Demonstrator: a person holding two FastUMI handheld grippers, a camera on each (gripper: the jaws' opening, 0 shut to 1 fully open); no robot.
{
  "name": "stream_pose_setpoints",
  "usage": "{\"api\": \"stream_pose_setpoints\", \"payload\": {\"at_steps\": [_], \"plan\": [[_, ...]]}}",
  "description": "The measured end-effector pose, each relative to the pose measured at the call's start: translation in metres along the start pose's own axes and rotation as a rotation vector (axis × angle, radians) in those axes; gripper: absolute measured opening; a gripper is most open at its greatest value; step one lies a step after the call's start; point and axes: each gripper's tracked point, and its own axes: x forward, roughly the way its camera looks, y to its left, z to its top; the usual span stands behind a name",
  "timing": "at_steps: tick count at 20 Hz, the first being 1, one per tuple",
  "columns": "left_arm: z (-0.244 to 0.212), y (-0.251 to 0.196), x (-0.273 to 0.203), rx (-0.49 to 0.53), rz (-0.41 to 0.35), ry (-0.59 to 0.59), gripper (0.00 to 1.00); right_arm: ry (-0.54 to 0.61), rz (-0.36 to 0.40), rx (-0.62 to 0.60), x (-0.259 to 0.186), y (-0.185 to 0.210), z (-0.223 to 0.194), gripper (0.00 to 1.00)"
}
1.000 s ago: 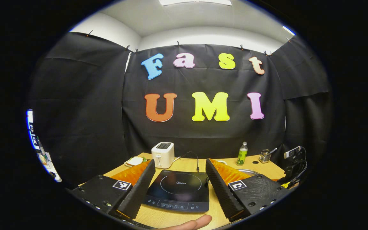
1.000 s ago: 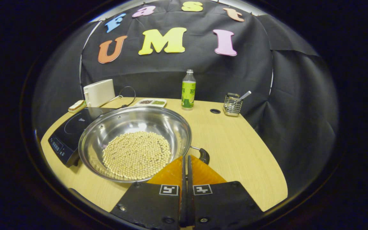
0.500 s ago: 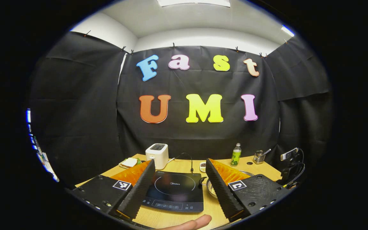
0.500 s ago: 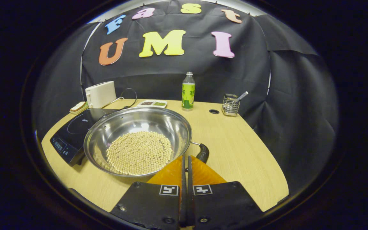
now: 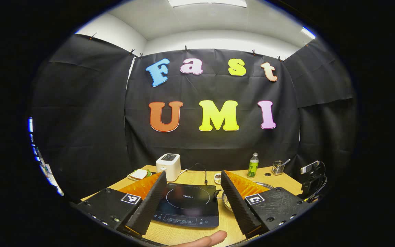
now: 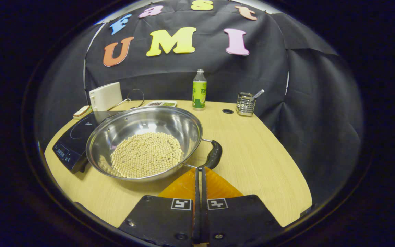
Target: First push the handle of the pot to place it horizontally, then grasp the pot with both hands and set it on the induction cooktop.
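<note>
pot beside the cooktop, handle at the right tongs' tips

left gripper view: here's the left gripper (image 5: 192,175), fingers spread wide, nothing between them but air. framed right in that gap sits the cooktop (image 5: 185,205), flat on the table (image 5: 197,176). a fingertip (image 5: 206,240) of the person pokes in just below the fingers. past the right-hand finger, a sliver of the pot (image 5: 225,202) peeks out, just beside the cooktop's edge. ahead and to the left of the fingers stands a toaster (image 5: 168,166), with a plate (image 5: 138,174) beside it. ahead to the right, a bottle (image 5: 252,165) and a wire holder (image 5: 278,168), both far back by the wall. further right, a camera (image 5: 310,167) on a stand at the table's edge.

right gripper view: over to the right gripper (image 6: 199,168), fingers pressed together, no gap showing, nothing pinched. the pot (image 6: 146,142) sits on the table (image 6: 252,154) straight ahead and a touch left, full of beans (image 6: 146,154). its handle (image 6: 214,155) curves just ahead of the tips, right at them; contact, i cannot tell. left of the pot, the cooktop (image 6: 72,142), partly hidden behind the rim. far ahead: toaster (image 6: 105,96) to the left, a small tray (image 6: 161,103) behind the pot, bottle (image 6: 199,90) nearly dead ahead, holder (image 6: 245,107) off to the right.
</note>
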Motion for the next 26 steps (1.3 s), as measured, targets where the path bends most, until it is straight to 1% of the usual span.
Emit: {"api": "stream_pose_setpoints", "payload": {"at_steps": [3, 4, 5, 6, 10, 13, 21, 22, 23, 24, 25, 26], "plan": [[-0.006, -0.003, 0.011, 0.006, 0.0, 0.019, 0.94, -0.005, -0.008, -0.008, 0.008, -0.004, 0.004, 0.04], [-0.008, -0.004, 0.015, 0.01, 0.002, 0.027, 0.94, -0.005, -0.012, -0.015, 0.011, -0.005, 0.006, 0.0], [-0.011, -0.004, 0.02, 0.013, 0.005, 0.034, 0.94, -0.003, -0.015, -0.022, 0.014, -0.007, 0.007, 0.04], [-0.014, -0.005, 0.027, 0.015, 0.004, 0.043, 0.94, -0.002, -0.018, -0.027, 0.017, -0.008, 0.01, 0.04], [-0.02, -0.019, 0.051, -0.007, -0.037, 0.073, 0.94, -0.027, -0.033, -0.031, 0.029, -0.011, 0.023, 0.04], [-0.032, -0.021, 0.071, -0.001, -0.034, 0.107, 0.95, -0.02, -0.033, -0.042, 0.041, -0.012, 0.025, 0.04], [-0.051, -0.034, 0.107, -0.019, -0.052, 0.169, 0.95, 0.011, -0.002, -0.019, 0.047, -0.014, 0.03, 0.04], [-0.054, -0.036, 0.109, -0.015, -0.053, 0.176, 0.95, 0.014, 0.003, -0.016, 0.047, -0.014, 0.031, 0.01], [-0.058, -0.038, 0.112, -0.012, -0.053, 0.184, 0.95, 0.013, 0.003, -0.017, 0.046, -0.015, 0.032, 0.04], [-0.061, -0.04, 0.116, -0.007, -0.055, 0.194, 0.94, 0.009, 0.003, -0.017, 0.045, -0.015, 0.034, 0.01], [-0.066, -0.044, 0.119, -0.002, -0.063, 0.204, 0.95, 0.005, 0.006, -0.017, 0.043, -0.015, 0.035, 0.04], [-0.069, -0.048, 0.12, 0.001, -0.075, 0.212, 0.95, 0.002, 0.013, -0.016, 0.041, -0.014, 0.037, 0.04]]}}
